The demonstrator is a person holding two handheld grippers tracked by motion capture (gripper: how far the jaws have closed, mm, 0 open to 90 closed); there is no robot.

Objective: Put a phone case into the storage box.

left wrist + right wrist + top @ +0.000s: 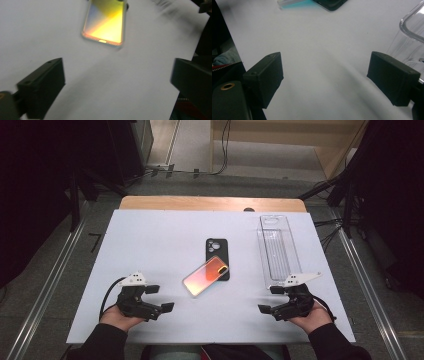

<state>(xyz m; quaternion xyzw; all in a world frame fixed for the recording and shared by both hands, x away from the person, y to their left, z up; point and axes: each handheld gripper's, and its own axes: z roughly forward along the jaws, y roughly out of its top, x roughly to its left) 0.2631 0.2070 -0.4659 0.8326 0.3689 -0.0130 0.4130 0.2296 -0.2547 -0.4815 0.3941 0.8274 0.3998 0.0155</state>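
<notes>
left gripper [161, 298] fingers spread wide and empty, right gripper [270, 299] likewise, phone [205, 276] untouched between

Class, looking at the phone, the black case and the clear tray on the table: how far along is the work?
Done: nothing looks done; the phone lies tilted, its top end overlapping the black case, outside the clear tray. In hand: nothing; the left tongs and right tongs are open and empty at the near edge of the table. Left: all the handling, probably starting with the phone.
</notes>
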